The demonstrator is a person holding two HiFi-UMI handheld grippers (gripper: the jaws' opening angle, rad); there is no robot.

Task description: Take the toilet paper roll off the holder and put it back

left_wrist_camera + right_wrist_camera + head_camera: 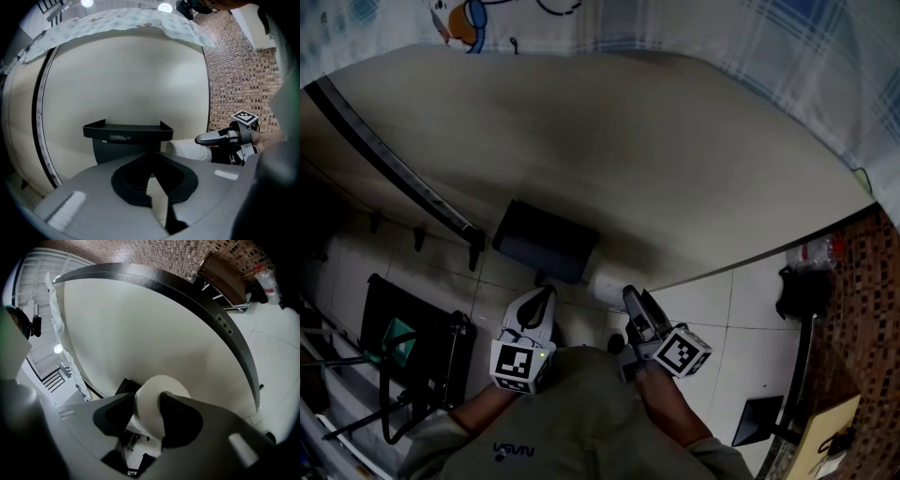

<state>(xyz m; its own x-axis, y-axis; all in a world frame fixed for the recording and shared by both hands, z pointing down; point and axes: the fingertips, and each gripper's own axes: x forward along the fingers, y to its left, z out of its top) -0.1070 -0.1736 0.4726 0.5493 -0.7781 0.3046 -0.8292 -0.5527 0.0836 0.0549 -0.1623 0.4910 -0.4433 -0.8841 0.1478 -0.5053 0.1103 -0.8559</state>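
The right gripper (147, 401) is clenched across the toilet paper roll (157, 390), one jaw on each side of its white body; the roll sits just beside the right end of the black holder (127, 136), which is fixed low on a pale curved wall (675, 159) above a tiled floor (750, 319); whether the roll is on the holder's arm or already clear of it, no view settles. The left gripper (153, 157) has its jaws drawn together on nothing, and points at the holder from a short way off. The likely trouble lies in the grip itself; a paper roll is soft, so too hard a squeeze would dent it and could make it bind on the arm, while too light a one would let it slide out and drop to the floor. A pull or push that is not in line with the arm could cock the roll and jam it; a loose end of paper, if there is one, could snag and unwind; with the left gripper idle, nothing steadies the holder against a sideways tug.
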